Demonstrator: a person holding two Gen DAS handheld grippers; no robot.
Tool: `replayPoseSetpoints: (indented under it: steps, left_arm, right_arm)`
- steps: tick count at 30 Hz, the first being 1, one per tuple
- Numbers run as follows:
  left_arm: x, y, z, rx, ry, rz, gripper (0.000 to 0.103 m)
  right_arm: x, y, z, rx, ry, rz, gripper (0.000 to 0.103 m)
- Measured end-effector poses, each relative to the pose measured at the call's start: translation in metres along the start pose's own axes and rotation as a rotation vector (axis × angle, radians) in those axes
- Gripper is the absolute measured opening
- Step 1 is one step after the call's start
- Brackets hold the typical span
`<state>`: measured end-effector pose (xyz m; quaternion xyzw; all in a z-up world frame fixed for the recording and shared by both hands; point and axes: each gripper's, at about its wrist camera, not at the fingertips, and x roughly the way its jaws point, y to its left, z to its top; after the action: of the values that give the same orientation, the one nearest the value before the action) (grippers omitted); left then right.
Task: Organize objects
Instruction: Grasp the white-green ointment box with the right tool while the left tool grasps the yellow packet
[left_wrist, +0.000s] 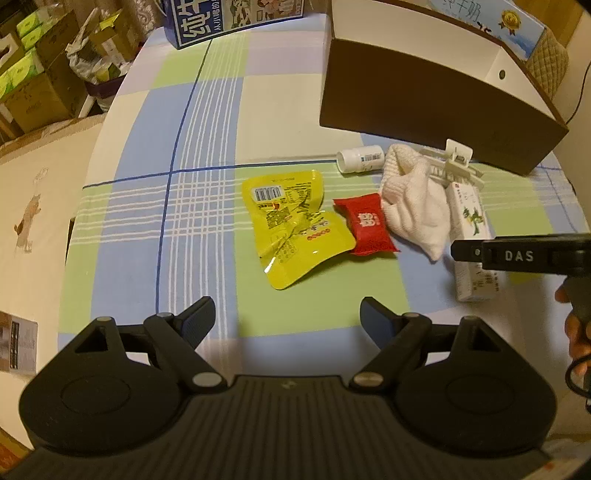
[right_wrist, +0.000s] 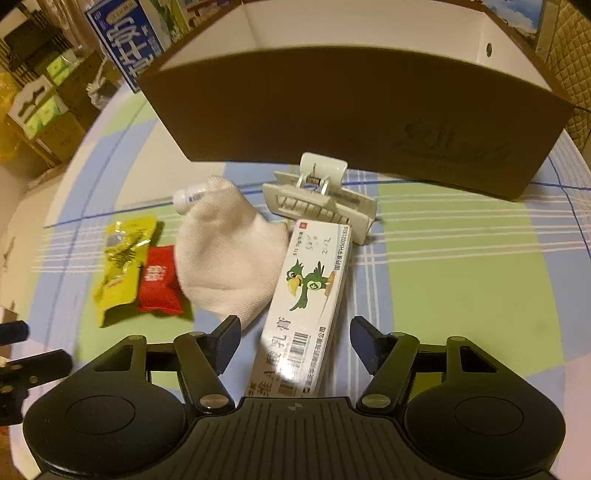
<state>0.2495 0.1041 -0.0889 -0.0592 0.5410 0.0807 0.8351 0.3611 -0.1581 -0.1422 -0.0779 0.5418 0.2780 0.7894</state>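
Right tongs lined up on the ointment carton, brown box straight behind it.

Brown box (right_wrist: 354, 122) at the back of the worktop (right_wrist: 461, 258); ointment carton (right_wrist: 306, 302) lying flat, long axis running straight between the spread, empty right tongs (right_wrist: 291, 341), touching neither finger. Left tongs (left_wrist: 286, 319) also spread, empty, well apart from it, nearer the yellow packet (left_wrist: 295, 225). Probably the right-hand grab.
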Motion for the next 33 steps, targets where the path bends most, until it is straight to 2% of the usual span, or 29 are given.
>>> replayPoseSetpoints:
  steps: [5,7,9,11,19,25,29,33]
  left_arm:
    - [0.011,-0.003,-0.002,0.065,-0.023,0.017,0.083]
    - [0.016,-0.006,-0.003,0.096,-0.031,0.019,0.083]
    - [0.021,-0.01,-0.004,0.129,-0.047,0.027,0.083]
    - [0.027,-0.016,-0.004,0.172,-0.063,0.039,0.082]
    - [0.049,-0.038,-0.004,0.383,-0.154,0.122,0.078]
    - [0.068,-0.045,-0.001,0.502,-0.2,0.18,0.074]
    - [0.074,-0.043,0.005,0.52,-0.243,0.166,0.069]
    - [0.08,-0.039,0.012,0.517,-0.265,0.122,0.057]
  right_arm:
    - [0.01,0.003,-0.002,-0.03,-0.017,-0.042,0.058]
    - [0.011,0.006,-0.004,-0.059,-0.029,-0.065,0.052]
    - [0.01,0.006,-0.006,-0.078,-0.045,-0.083,0.039]
    - [0.008,0.004,-0.01,-0.089,-0.055,-0.109,0.036]
    - [-0.007,-0.028,-0.027,-0.016,-0.073,-0.145,0.036]
    - [-0.017,-0.048,-0.033,0.065,-0.083,-0.164,0.036]
    - [-0.019,-0.05,-0.034,0.073,-0.091,-0.174,0.036]
    - [-0.022,-0.047,-0.035,0.071,-0.092,-0.184,0.036]
